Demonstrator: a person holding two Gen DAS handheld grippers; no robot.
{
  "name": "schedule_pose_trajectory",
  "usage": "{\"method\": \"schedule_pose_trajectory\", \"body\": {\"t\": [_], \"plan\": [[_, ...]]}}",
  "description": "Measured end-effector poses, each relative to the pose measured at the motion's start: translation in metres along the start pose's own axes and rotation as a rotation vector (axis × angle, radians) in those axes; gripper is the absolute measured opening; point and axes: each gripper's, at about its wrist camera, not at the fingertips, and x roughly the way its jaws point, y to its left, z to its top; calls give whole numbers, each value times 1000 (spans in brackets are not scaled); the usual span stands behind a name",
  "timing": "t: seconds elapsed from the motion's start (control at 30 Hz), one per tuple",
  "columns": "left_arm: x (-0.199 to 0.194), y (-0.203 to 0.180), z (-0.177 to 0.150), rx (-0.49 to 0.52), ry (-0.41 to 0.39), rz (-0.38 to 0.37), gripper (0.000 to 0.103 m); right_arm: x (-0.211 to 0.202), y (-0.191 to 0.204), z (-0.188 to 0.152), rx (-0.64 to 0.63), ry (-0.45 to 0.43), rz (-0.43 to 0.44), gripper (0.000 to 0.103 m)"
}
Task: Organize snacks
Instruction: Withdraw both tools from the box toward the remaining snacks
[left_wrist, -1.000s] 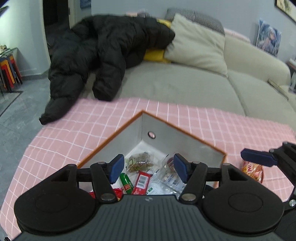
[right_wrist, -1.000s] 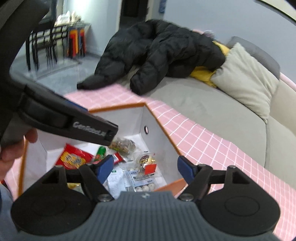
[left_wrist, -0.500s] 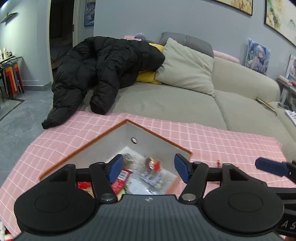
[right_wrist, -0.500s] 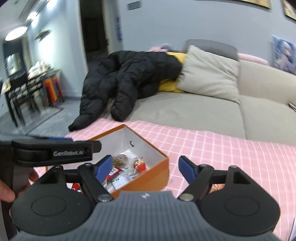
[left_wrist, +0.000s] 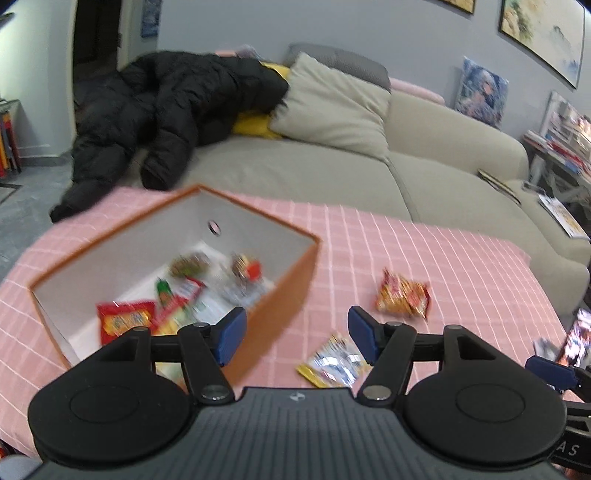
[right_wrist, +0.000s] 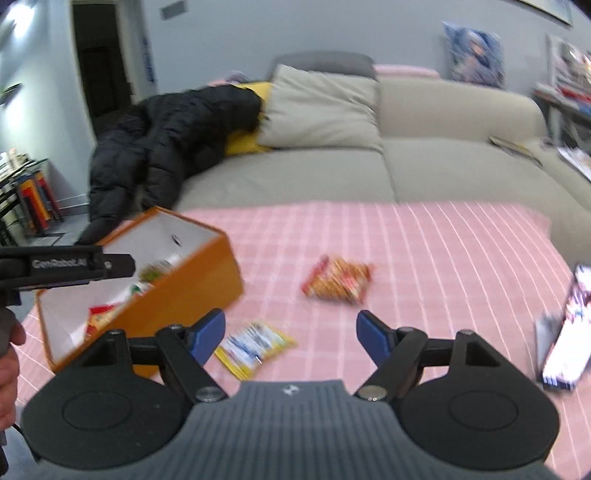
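Inside, the orange box (left_wrist: 295, 291) holds several snack packets (left_wrist: 125, 319); left gripper (left_wrist: 293, 334) and right gripper (right_wrist: 291, 334) gape empty.

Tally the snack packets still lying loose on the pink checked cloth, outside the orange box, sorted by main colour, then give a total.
Red and orange packet: 1
Yellow and white packet: 1
Total on the cloth: 2

A beige sofa (right_wrist: 424, 173) stands against the grey-blue wall (right_wrist: 332, 29), carrying a black puffer coat (left_wrist: 177, 110) and a pale cushion (left_wrist: 332, 107); grey floor (left_wrist: 26, 192) lies left.
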Motion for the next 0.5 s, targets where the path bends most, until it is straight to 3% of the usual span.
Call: {"method": "schedule_pose_trajectory", "body": {"t": [0.27, 0.5], "plan": [[17, -28, -35, 60, 101, -55, 74, 7, -28, -33, 10, 67, -92, 75], [33, -50, -56, 88, 134, -88, 74, 26, -42, -50, 3, 104, -162, 75]]}}
